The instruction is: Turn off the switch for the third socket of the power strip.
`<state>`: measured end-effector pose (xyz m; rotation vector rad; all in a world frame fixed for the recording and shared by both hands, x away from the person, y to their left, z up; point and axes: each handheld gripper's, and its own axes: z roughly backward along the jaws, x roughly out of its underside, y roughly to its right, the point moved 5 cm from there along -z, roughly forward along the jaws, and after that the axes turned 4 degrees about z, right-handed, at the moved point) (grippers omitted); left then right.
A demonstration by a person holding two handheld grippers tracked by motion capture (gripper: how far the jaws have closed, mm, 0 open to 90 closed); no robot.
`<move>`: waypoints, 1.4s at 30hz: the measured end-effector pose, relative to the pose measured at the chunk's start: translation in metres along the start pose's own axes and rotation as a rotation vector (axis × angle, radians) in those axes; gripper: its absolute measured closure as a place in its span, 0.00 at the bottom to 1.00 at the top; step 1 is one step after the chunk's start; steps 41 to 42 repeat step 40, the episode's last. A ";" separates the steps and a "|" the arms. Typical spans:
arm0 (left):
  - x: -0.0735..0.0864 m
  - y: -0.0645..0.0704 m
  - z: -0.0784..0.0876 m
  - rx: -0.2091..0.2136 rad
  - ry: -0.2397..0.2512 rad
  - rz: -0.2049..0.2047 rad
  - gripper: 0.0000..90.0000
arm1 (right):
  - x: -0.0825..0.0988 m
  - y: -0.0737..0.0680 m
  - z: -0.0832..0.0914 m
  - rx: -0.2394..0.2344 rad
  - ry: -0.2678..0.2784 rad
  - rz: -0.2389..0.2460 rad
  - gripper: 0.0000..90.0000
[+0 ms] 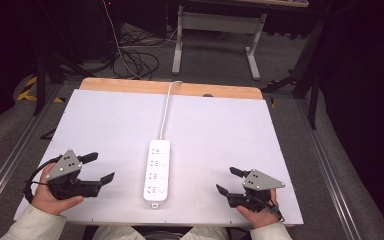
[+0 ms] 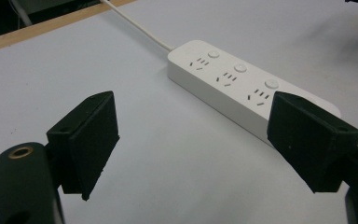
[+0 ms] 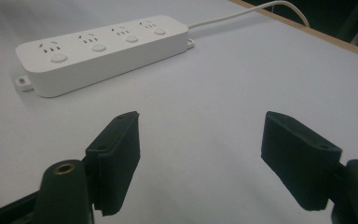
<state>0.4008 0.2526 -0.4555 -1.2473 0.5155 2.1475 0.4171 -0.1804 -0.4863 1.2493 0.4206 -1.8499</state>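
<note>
Left tool (image 1: 100, 167): jaws spread wide, nothing between them, touching nothing; it points toward the power strip from the near left part of the bench.
Right tool (image 1: 228, 180): jaws likewise wide apart and empty, angled toward the strip from the near right.
Left hand (image 1: 50, 192): wraps the tool's body from below, sleeve entering at the bottom edge.
Right hand (image 1: 257, 214): cups its tool near the bench's front edge.
Power strip (image 1: 158, 173): white, lying flat mid-bench between the two tools, apart from both.
Cord (image 1: 166, 107): runs from the strip's far end over the bench's wooden back edge.
Bench (image 1: 115, 125): white top.
</note>
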 end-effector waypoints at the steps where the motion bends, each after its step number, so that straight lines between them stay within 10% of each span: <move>1: 0.002 0.000 -0.001 0.004 0.004 0.004 0.19 | 0.000 0.000 0.000 0.000 0.000 0.000 0.32; 10: 0.017 -0.003 -0.005 0.062 0.029 0.064 0.19 | 0.000 0.000 0.000 -0.001 -0.001 0.001 0.32; 29: 0.043 0.006 -0.018 0.069 0.002 0.007 0.18 | 0.001 0.000 -0.001 -0.001 -0.009 -0.009 0.32; 42: 0.039 -0.009 -0.018 0.069 0.073 0.120 0.18 | 0.001 0.000 -0.002 -0.004 -0.015 0.000 0.32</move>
